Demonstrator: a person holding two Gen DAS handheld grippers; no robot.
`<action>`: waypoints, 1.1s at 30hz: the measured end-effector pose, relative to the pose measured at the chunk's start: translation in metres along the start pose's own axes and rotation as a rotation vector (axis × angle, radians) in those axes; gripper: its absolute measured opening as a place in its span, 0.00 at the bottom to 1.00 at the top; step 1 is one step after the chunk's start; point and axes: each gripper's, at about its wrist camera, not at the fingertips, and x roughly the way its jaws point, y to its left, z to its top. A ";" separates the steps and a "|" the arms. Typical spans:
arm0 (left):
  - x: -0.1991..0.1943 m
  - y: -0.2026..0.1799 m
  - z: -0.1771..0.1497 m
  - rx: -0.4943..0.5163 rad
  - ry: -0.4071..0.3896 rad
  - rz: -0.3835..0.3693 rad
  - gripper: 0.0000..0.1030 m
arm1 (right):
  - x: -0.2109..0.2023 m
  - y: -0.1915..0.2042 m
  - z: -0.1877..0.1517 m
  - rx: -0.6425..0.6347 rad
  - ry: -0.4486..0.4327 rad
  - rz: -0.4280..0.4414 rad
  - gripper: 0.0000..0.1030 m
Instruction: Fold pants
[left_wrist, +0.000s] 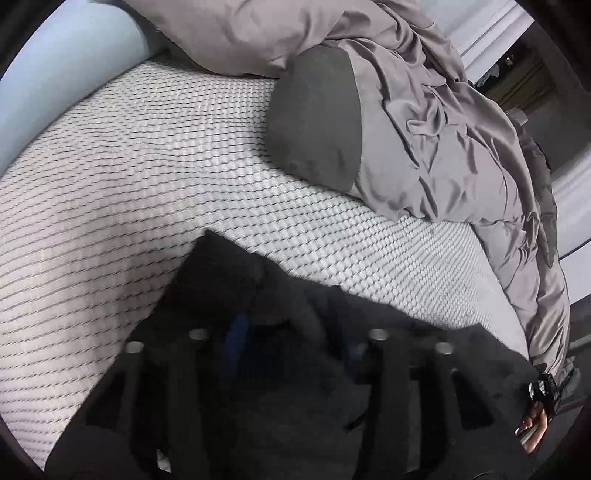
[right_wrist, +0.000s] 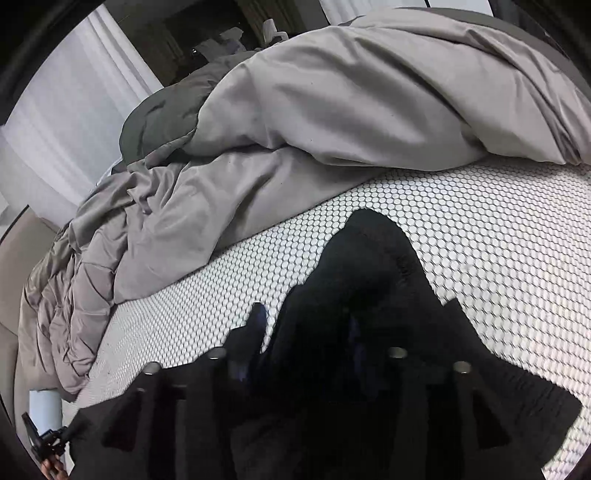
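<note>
- We see the black pants (left_wrist: 295, 369) draped over the near part of the bed (left_wrist: 147, 184), right under both grippers
- The left gripper (left_wrist: 291, 332) has dark cloth bunched between its jaws; whether the pads press on it we cannot tell
- The right gripper (right_wrist: 306, 332) likewise sits in a peak of the pants (right_wrist: 369, 266), grip unclear
- The cloth runs left to right between our two hands, so we judge the next fold turns on that axis
- The grey duvet (right_wrist: 332, 110) lies heaped far beyond
</note>
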 end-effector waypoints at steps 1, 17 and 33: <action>-0.008 0.002 -0.003 -0.002 -0.013 0.014 0.59 | -0.010 0.000 -0.005 -0.002 -0.017 0.002 0.60; -0.114 -0.055 -0.187 0.006 -0.108 -0.182 0.62 | -0.152 0.016 -0.145 -0.049 -0.018 0.278 0.90; -0.024 -0.142 -0.270 0.067 0.080 -0.216 0.50 | -0.127 -0.005 -0.197 -0.020 -0.024 0.390 0.90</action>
